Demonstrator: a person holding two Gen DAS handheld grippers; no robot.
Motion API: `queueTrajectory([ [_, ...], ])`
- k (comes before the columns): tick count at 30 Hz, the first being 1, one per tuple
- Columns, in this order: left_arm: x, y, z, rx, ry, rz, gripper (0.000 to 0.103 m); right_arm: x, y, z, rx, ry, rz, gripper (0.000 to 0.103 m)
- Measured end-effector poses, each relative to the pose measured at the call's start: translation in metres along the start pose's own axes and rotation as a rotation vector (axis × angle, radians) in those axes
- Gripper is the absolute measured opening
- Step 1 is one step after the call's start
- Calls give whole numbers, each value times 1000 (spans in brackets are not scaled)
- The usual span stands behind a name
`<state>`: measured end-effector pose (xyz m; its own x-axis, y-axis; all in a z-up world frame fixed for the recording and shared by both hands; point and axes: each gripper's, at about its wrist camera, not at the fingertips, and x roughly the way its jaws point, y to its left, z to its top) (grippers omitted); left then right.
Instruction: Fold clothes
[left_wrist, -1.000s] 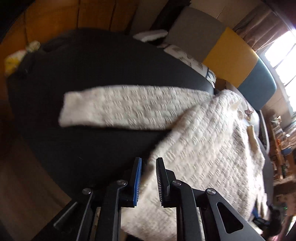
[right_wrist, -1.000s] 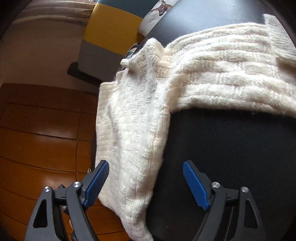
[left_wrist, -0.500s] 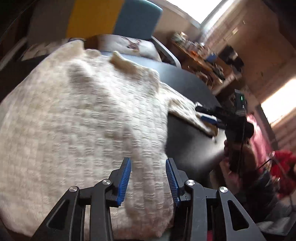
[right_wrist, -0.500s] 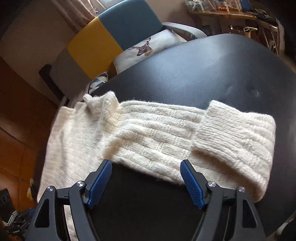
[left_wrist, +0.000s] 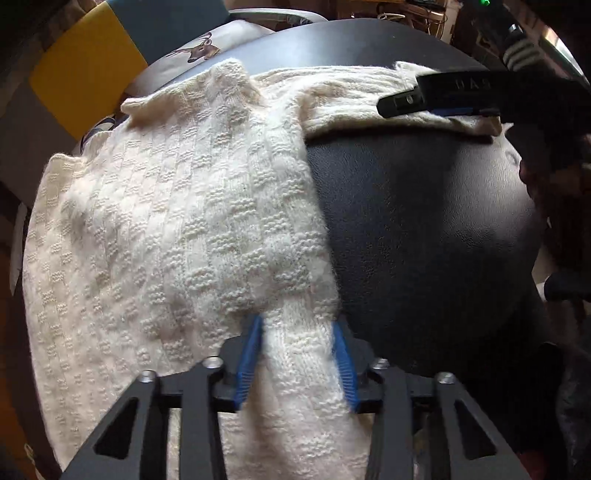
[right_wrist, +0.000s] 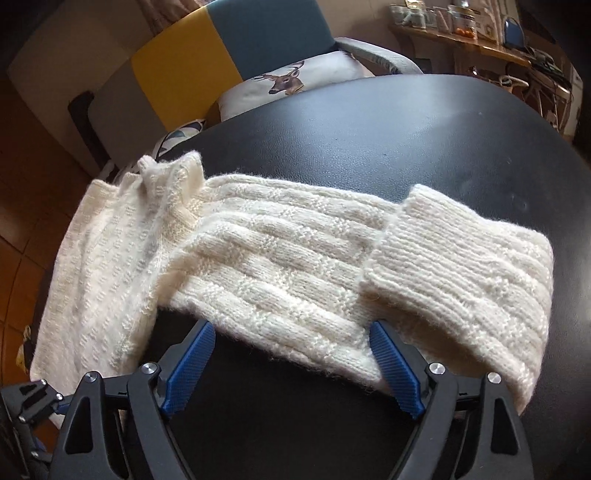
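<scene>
the left gripper (left_wrist: 297, 354) seems clamped on a fold of the cream knitted sweater (left_wrist: 177, 229) on the round black table (left_wrist: 424, 221), while the right gripper (right_wrist: 291, 363) sits wide apart around its sleeve (right_wrist: 288, 266).

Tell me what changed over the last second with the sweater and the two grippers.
The left gripper swung from the far sleeve side round to the sweater body's near edge and now has a bunch of knit between its fingers. The right gripper moved from the hanging hem up to the sleeve, straddling it with jaws wide. The sleeve stayed spread across the black table, cuff turned back.
</scene>
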<state>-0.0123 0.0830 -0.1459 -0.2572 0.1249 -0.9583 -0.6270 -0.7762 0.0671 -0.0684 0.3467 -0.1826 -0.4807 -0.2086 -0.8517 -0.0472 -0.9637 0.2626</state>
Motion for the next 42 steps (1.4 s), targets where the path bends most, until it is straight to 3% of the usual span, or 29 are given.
queueTrajectory([
  [1,-7,19,4,-98,-15,-161,22,3,-2,2,-18,4,-21,89],
  [2,-14,39,8,-197,-31,-326,12,5,-4,5,-34,7,-42,89],
  [6,-57,121,4,-530,-300,-906,11,11,-6,14,-46,22,-82,91],
  [7,-62,135,3,-576,-335,-896,11,11,-6,15,-50,26,-87,97],
  [10,-68,137,3,-531,-257,-545,13,13,-6,19,-60,37,-104,103],
  [11,-65,122,-1,-468,-209,-488,23,14,-6,21,-64,41,-109,103],
  [12,-62,106,-5,-404,-161,-432,40,15,-6,22,-67,45,-114,103],
  [13,-62,87,-9,-339,-131,-386,47,15,-6,24,-71,49,-120,103],
  [15,-59,41,-22,-175,-91,-305,54,7,-6,21,-67,34,-108,103],
  [18,-38,-2,-28,-25,-15,-187,58,-23,-7,7,-42,-29,-50,101],
  [20,-19,-16,-33,23,23,-74,59,-42,-8,-3,-26,-71,-11,101],
  [23,-9,-31,-39,84,-18,23,55,-72,-10,-17,-1,-134,47,101],
  [25,-13,-24,-36,40,-31,14,28,-79,-7,-23,45,-146,142,101],
  [26,-16,-9,-31,-42,-31,-60,19,-81,-8,-28,83,-143,220,101],
  [27,-19,12,-26,-151,-36,-185,10,-83,-9,-32,121,-141,298,101],
  [29,-28,47,-20,-316,-76,-400,8,-86,-11,-41,198,-135,454,101],
  [32,-46,88,-18,-477,-184,-666,8,-67,-13,-61,348,-29,749,101],
  [35,-64,130,-16,-637,-294,-932,8,-46,8,-80,359,88,871,101],
  [39,-66,132,-25,-591,-305,-1047,8,-18,41,-98,378,205,984,101],
  [40,-66,132,-27,-578,-307,-1075,8,-12,48,-99,391,204,978,101],
  [42,-53,130,-35,-603,-281,-1100,8,-10,67,-102,389,236,1068,103],
])
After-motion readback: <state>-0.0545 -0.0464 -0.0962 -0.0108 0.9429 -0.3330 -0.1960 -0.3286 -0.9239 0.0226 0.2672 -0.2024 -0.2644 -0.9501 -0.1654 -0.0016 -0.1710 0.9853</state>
